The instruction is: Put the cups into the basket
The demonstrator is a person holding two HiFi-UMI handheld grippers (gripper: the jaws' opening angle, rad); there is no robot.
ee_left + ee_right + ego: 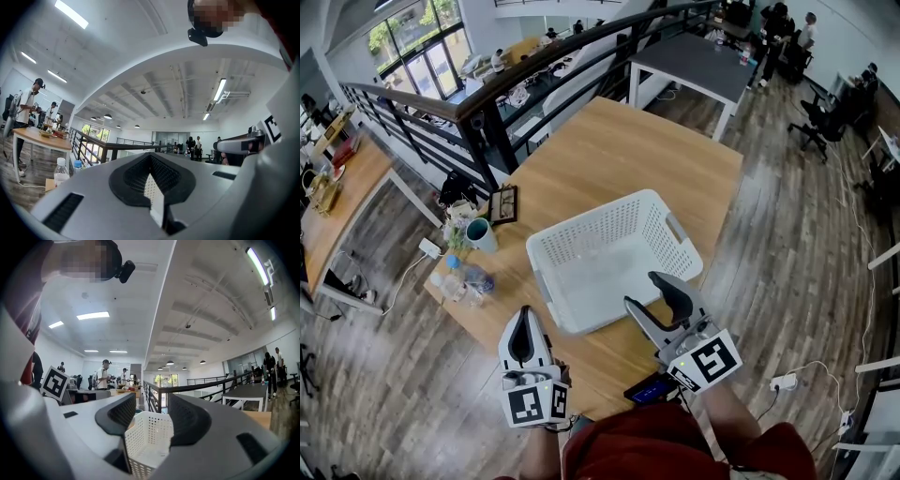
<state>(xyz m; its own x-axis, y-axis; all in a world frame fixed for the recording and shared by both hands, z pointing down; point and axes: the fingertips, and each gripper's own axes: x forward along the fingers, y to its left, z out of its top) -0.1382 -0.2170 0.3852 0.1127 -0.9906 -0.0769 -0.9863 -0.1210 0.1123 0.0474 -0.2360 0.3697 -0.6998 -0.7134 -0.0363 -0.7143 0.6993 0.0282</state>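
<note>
Only the head view takes in the whole wooden surface (609,150); the white perforated basket (591,218) sits near its middle, and the teal cup (479,234) stands upright outside it, well apart at the left edge, beside a small picture frame (503,203) and near two clear bottles (455,281); a phone (650,389) with a lit blue screen lies at the near edge, below the right gripper.

From the head, the left gripper (523,317) is over the near left part of the surface, just beside the basket, its jaws together; its own view bears this out, the dark pads meeting at the tips with nothing held, and a thin sliver of basket lattice showing through the slit below them; that view also catches the bottles low at the left.

Over at the basket's near right corner, the right gripper (643,291) has its jaws apart; its own view puts that corner of the basket in the gap, with no grip on it to be made out.

As for writing, the marker cubes (534,403) carry only black-and-white squares; the bottle labels and the phone screen are too small to read.
</note>
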